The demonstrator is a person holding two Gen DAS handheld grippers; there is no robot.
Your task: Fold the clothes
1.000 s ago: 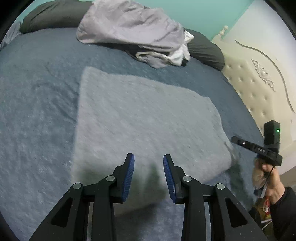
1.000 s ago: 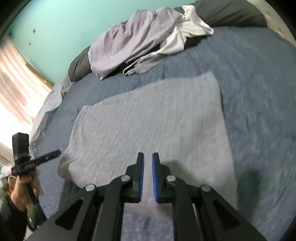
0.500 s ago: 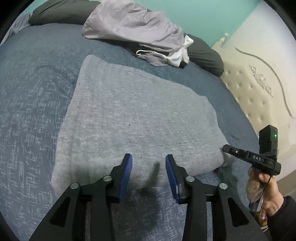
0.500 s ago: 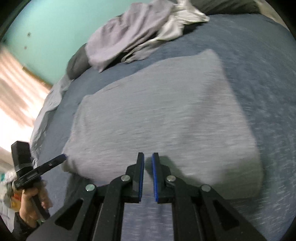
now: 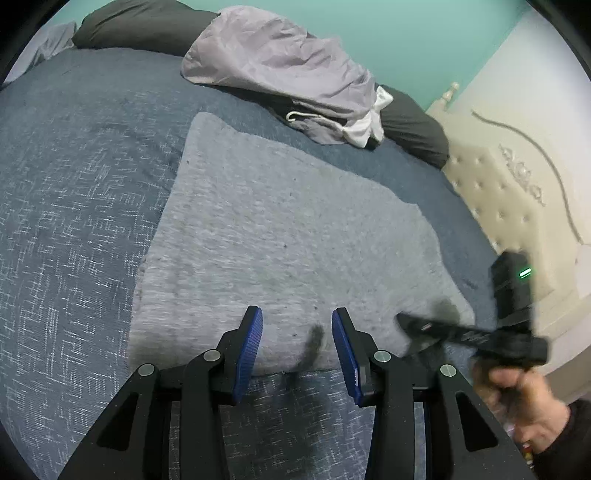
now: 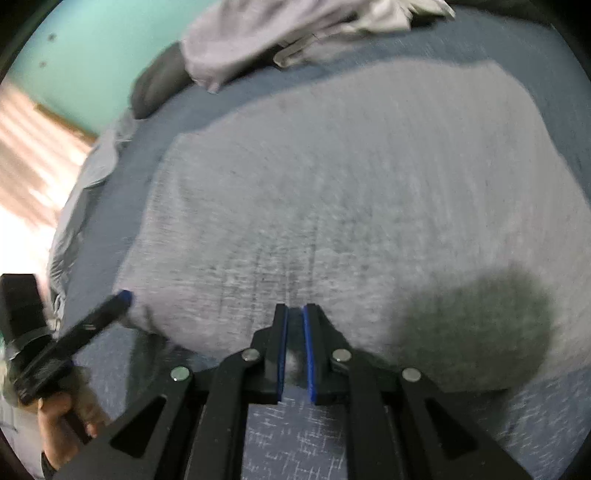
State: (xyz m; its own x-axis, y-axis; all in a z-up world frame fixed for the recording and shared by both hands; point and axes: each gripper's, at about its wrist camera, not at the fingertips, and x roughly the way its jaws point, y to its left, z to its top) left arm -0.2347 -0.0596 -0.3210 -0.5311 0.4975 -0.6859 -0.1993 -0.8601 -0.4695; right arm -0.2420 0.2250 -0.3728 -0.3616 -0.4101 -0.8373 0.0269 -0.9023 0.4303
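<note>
A grey folded cloth [image 5: 280,236] [image 6: 351,192] lies flat on the blue bedspread [image 5: 74,206]. My left gripper [image 5: 297,326] hovers open over the cloth's near edge, with cloth showing between its jaws and the pads not pressing on it. In the right wrist view the left gripper [image 6: 123,295] points at the cloth's near left corner. My right gripper [image 6: 294,312] is shut, low over the near edge, with nothing gripped. The left wrist view shows the right gripper [image 5: 406,323] blurred by the cloth's near right corner, held by a hand [image 5: 517,391].
A heap of lilac and white clothes [image 5: 280,66] [image 6: 258,33] lies at the far side of the bed against dark pillows [image 5: 413,125]. A cream tufted headboard [image 5: 498,192] stands on the right. A bright curtained window [image 6: 29,147] is on the left.
Both grippers have come down and closer to the cloth's near edge. The right one moved more and now sits at the edge. The left jaws stand slightly wider.
</note>
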